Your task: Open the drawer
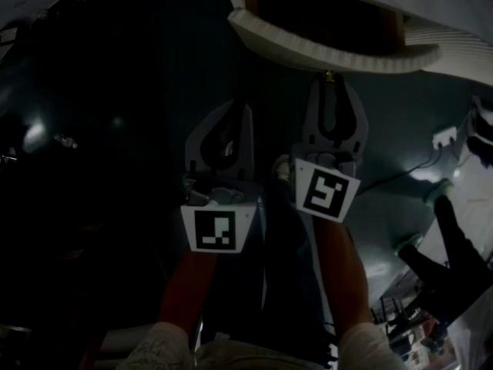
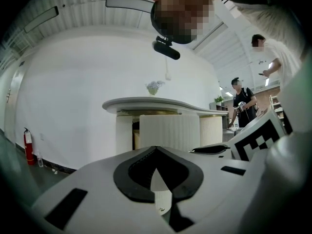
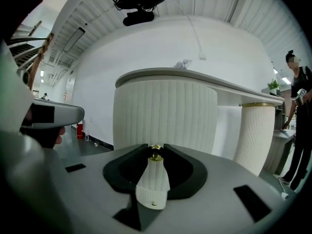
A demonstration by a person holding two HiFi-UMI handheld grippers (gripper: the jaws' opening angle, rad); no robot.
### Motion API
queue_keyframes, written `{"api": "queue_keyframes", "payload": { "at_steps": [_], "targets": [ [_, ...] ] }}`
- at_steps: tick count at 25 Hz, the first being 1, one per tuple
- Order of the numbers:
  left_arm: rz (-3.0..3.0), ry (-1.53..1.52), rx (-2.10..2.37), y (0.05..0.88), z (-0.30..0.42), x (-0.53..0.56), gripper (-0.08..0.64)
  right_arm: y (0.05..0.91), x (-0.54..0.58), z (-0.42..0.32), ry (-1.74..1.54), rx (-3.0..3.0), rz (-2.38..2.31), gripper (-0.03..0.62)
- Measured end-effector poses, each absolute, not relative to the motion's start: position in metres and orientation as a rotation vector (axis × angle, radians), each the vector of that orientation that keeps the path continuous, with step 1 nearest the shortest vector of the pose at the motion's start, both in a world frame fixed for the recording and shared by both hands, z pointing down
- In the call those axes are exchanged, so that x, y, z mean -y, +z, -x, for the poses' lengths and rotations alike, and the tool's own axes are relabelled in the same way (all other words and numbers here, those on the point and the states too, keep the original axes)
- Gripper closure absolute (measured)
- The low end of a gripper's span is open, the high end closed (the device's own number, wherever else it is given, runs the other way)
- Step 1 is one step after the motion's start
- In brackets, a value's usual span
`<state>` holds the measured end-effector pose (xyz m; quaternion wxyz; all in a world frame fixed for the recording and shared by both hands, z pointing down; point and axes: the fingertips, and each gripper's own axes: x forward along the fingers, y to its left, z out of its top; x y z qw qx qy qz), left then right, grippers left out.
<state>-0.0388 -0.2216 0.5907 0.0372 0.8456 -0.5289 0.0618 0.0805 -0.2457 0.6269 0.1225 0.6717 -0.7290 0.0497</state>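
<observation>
A white ribbed, curved drawer front point(image 1: 331, 52) stands a little way out from the desk, with a dark brown gap point(image 1: 323, 10) behind it. A small brass knob point(image 1: 330, 75) sits on that front. My right gripper point(image 1: 330, 80) is shut on the knob, which shows between the jaw tips point(image 3: 155, 153) in the right gripper view against the ribbed front point(image 3: 165, 116). My left gripper point(image 1: 243, 112) hangs just left of it and lower, short of the drawer, shut with nothing between its fingers point(image 2: 156, 150). In the left gripper view the ribbed front point(image 2: 168, 130) juts forward under the desk top point(image 2: 156, 104).
A ribbed pedestal column point(image 3: 253, 135) carries the desk top at the right. People stand at the far right point(image 2: 242, 106) point(image 3: 298, 106). A fire extinguisher point(image 2: 28, 146) stands by the left wall. A white power strip point(image 1: 444, 136) with its cable lies on the dark floor, and a black object point(image 1: 454, 264) is at lower right.
</observation>
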Motion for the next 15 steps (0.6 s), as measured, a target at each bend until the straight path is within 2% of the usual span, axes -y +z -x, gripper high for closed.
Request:
{"api": "queue_keyframes", "payload": {
  "at_steps": [15],
  "targets": [
    [-2.583, 0.177, 1.623, 0.597, 0.04, 0.173, 0.558, 0.631, 0.151, -0.075, 0.146, 2.128, -1.951, 0.485]
  ]
}}
